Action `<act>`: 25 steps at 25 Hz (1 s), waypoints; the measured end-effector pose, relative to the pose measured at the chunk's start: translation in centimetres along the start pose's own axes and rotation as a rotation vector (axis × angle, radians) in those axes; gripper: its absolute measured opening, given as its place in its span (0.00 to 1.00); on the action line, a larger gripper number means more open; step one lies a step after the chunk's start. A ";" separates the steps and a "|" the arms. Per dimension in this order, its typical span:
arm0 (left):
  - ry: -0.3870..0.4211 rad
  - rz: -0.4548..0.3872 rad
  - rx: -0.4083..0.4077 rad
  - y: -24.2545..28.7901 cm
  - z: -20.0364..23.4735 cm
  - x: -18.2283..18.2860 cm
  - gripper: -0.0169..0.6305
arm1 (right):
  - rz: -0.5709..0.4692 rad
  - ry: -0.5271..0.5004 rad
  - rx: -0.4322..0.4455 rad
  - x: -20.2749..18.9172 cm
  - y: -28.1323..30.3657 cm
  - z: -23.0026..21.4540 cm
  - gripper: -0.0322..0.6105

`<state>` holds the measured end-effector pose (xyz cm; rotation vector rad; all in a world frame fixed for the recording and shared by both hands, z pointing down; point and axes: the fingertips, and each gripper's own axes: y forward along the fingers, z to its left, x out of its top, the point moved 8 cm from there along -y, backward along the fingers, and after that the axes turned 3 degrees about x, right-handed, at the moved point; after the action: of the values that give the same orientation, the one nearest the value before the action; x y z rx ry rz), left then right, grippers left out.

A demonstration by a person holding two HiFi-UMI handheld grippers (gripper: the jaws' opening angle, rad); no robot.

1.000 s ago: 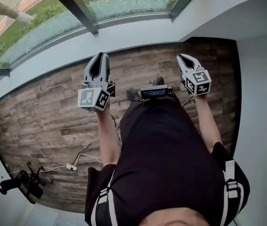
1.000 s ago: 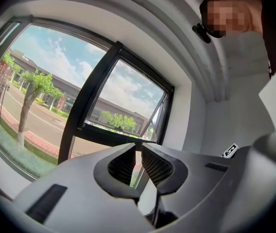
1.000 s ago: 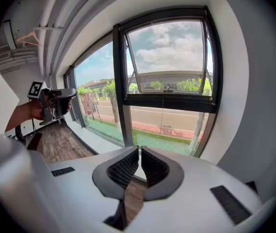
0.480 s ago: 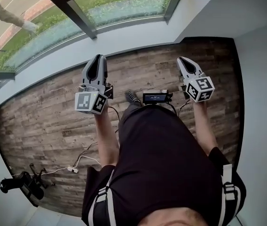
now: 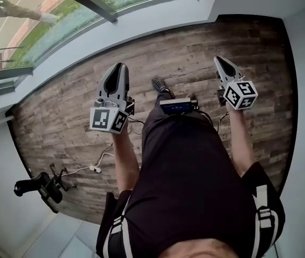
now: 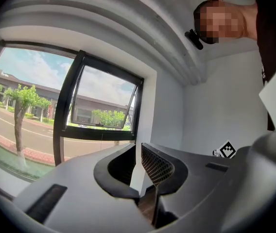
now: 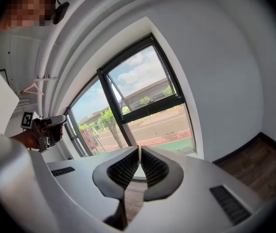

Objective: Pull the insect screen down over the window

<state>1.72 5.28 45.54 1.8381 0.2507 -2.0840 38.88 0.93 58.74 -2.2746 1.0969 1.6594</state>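
The window (image 5: pixel 61 15) with its dark frame runs along the top left of the head view, above a white sill (image 5: pixel 142 26). No insect screen can be made out. My left gripper (image 5: pixel 118 67) hovers over the wooden floor, pointing towards the window, its jaws a narrow gap apart with nothing between them. In the left gripper view (image 6: pixel 137 147) it faces the window (image 6: pixel 99 106), whose upper sash is tilted outward. My right gripper (image 5: pixel 221 61) hangs to the right, shut and empty. The right gripper view (image 7: pixel 139 149) looks at the window (image 7: pixel 143 96) from the side.
The wooden floor (image 5: pixel 61 117) spreads below both grippers. A white cable with a plug (image 5: pixel 93 168) lies on it, near a black wheeled object (image 5: pixel 40 187) at the lower left. A small screen device (image 5: pixel 176 105) sits at the person's waist. White walls close in on both sides.
The window has slid up and left towards the picture's edge and more floor shows. Both grippers sit slightly lower and farther from the sill, holding nothing.
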 end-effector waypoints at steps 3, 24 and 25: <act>0.010 0.001 0.020 -1.9 -1.2 0.4 0.09 | -0.038 0.032 0.036 0.1 -0.9 0.4 0.09; -0.011 -0.107 0.004 -6.7 3.1 2.2 0.09 | -0.149 0.082 0.007 1.2 -3.0 6.7 0.09; -0.021 -0.112 0.009 -7.2 3.7 2.0 0.09 | -0.143 0.078 0.006 1.1 -2.9 7.4 0.09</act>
<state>-4.54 10.36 43.41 1.8450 0.3468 -2.1809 35.04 6.09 54.04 -2.3712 0.9269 1.5245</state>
